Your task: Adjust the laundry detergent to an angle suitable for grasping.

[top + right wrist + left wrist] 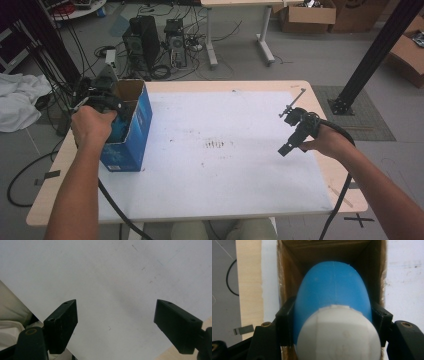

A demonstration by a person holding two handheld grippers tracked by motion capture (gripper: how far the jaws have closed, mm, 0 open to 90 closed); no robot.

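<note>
Left gripper [332, 322] is clamping a blue bottle [333, 292] with a white cap [337, 335]; both jaws are pressing the bottle's sides just behind the cap. In the left gripper view the bottle is pointing base-first into the open mouth of a cardboard box [284, 277], brown inside, with its body already between the box walls.

In the high view the box [131, 130], blue outside, is standing at about 9 o'clock on the table [240, 200], near the left edge, and the left hand [92, 125] is holding the gripper over its open top. A white sheet [225, 170] is covering most of the tabletop.

Right gripper [292, 132] is sitting at about 3 o'clock, well apart from the box, in the right hand [327, 142]. In the right gripper view its jaws are standing wide apart over the sheet, with nothing between them [115, 322].

Progress, as a judgement: the bottle is grasped and partly inside the box, so the loading is looking well along. What is left is lowering it fully and letting go. Whether the base is touching the box floor cannot be told.

Writing: pale marks are showing low on the box's blue face, too small to read. No label is legible on the bottle or cap
</note>
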